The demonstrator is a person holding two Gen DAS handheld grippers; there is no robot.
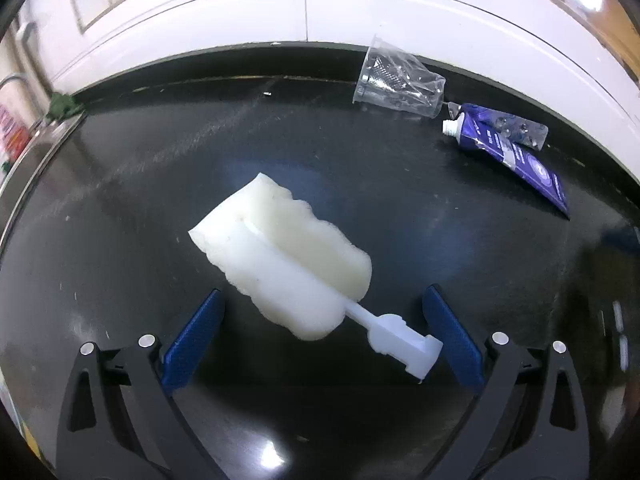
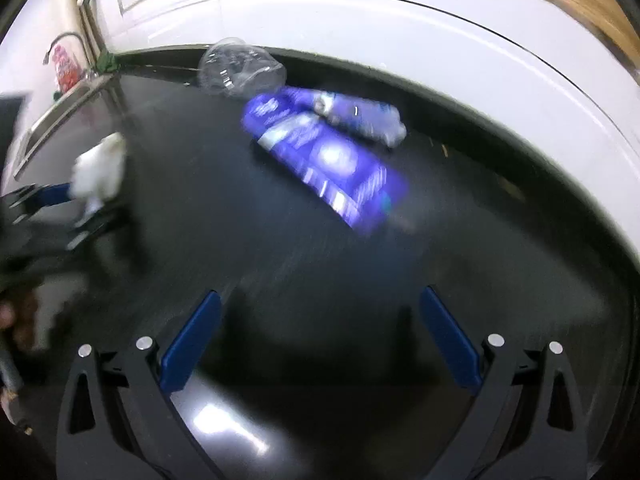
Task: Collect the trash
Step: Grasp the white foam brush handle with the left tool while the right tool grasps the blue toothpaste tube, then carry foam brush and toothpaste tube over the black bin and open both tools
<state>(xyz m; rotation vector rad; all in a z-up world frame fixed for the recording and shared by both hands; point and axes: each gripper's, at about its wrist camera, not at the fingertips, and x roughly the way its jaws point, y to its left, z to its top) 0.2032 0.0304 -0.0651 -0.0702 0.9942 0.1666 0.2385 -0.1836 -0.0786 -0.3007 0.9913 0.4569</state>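
A white sponge brush head (image 1: 280, 256) with a short plastic stem lies on the black counter (image 1: 120, 208). My left gripper (image 1: 322, 300) is open around it, the stem end touching or nearly touching the right finger. Far right lie a crushed clear plastic cup (image 1: 396, 80), a blue tube (image 1: 516, 152) and a blister pack (image 1: 520, 134). In the blurred right wrist view my right gripper (image 2: 320, 300) is open and empty, short of the blue tube (image 2: 328, 156), with the blister pack (image 2: 364, 116) and clear cup (image 2: 240, 68) beyond. The sponge (image 2: 100, 168) and left gripper show at left.
A white tiled wall (image 1: 320, 12) backs the counter. A sink (image 2: 60, 116) with a tap and a pink bottle (image 2: 66, 68) sits at the far left end. A green scrap (image 1: 62, 104) lies at the counter's back left corner. A person's hand (image 2: 16, 320) shows at the left edge.
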